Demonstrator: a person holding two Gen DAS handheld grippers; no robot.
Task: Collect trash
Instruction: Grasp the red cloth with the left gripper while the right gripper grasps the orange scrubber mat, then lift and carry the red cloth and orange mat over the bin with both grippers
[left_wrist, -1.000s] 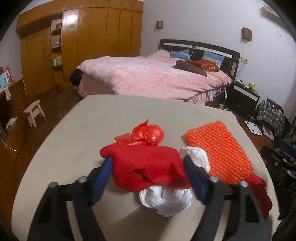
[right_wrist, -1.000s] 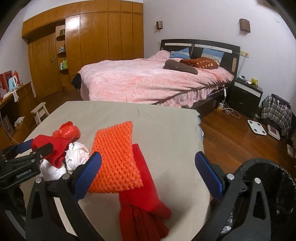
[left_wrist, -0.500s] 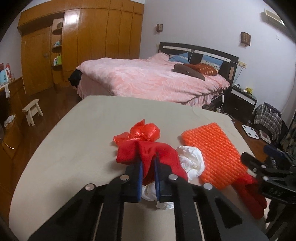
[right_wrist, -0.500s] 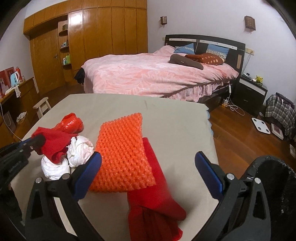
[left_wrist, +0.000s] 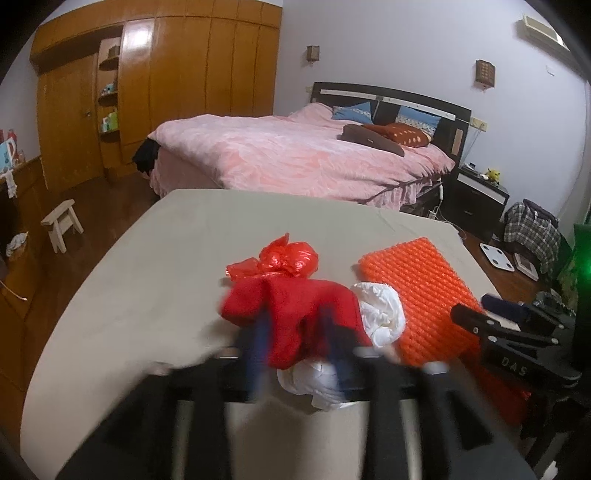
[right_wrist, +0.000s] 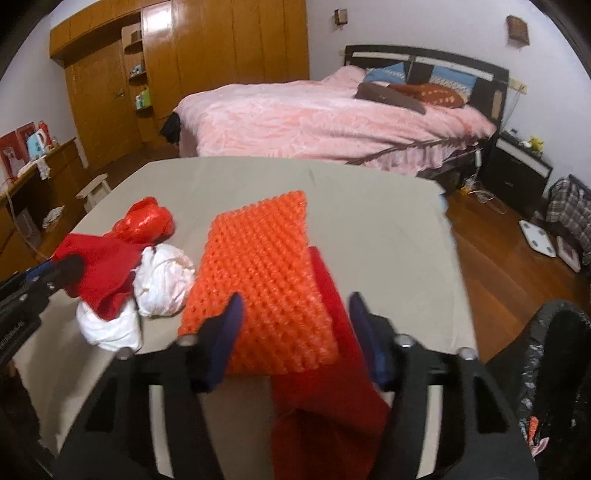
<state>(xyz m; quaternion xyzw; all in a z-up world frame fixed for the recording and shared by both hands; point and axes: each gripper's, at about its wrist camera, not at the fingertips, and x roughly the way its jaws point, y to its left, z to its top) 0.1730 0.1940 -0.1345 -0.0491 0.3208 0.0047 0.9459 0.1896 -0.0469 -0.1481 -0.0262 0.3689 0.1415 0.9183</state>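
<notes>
Left gripper (left_wrist: 295, 347) blurred, blue-padded fingers either side of crumpled red cloth (left_wrist: 295, 314); real clamp or not, cannot tell. From right wrist view its tip sits against that cloth (right_wrist: 99, 273). Cloth lies on top of crumpled white paper wads (left_wrist: 380, 314), touching them. Tied red plastic bag (left_wrist: 288, 258) just behind cloth, touching it.

Right gripper (right_wrist: 295, 325) with jaws apart, fingers straddling near end of orange bubble-textured rectangular sheet (right_wrist: 266, 280) and flat red fabric piece (right_wrist: 328, 369) partly under that sheet. Not pinching either. White wads (right_wrist: 162, 284) just left of orange sheet; red bag (right_wrist: 147, 221) beyond them.

Everything rests on beige cloth-covered surface (right_wrist: 369, 221). Black bag-lined bin (right_wrist: 554, 369) at lower right, off the surface edge. Pink-quilted bed (right_wrist: 332, 114) beyond the surface, wooden wardrobe (right_wrist: 203, 55) on back wall, small wooden stool (left_wrist: 61, 221) on floor at left.
</notes>
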